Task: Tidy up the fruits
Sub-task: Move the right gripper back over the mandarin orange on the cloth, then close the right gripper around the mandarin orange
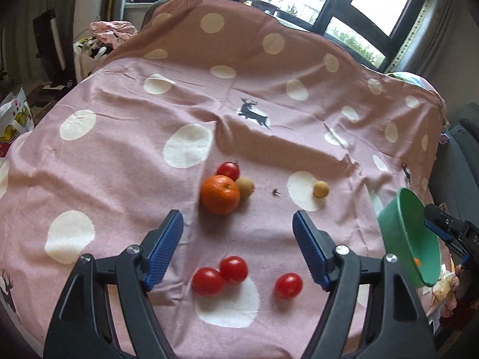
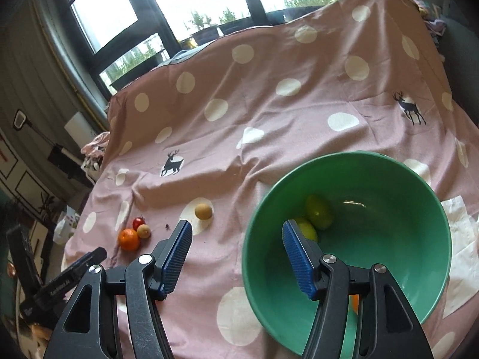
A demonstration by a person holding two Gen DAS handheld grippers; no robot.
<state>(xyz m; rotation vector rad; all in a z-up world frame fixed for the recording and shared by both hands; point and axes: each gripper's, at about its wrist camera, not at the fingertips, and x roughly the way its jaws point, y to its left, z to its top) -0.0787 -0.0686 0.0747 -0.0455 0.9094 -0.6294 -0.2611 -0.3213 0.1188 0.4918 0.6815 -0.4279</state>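
My left gripper (image 1: pixel 238 224) stands open above the pink dotted cloth (image 1: pixel 119 164), with nothing between its blue pads. Just beyond it lie an orange (image 1: pixel 220 194), a tomato (image 1: pixel 229 170) and a brown fruit (image 1: pixel 245 188), all touching. A tan round fruit (image 1: pixel 321 189) lies apart to the right. Three tomatoes (image 1: pixel 234 269) rest below the open jaws. My right gripper (image 2: pixel 236 233) is open at the green bowl (image 2: pixel 389 269), one finger over its inside and one outside the rim. The bowl holds two yellow-green fruits (image 2: pixel 318 215) and an orange fruit (image 2: pixel 354 302), mostly hidden.
The cloth rises over something tall at the back (image 1: pixel 239 45), under the windows. White paper (image 2: pixel 458 239) lies right of the bowl. Bags and boxes (image 1: pixel 15 119) crowd the floor at the left. A small dark stem scrap (image 1: pixel 276 192) lies between the fruits.
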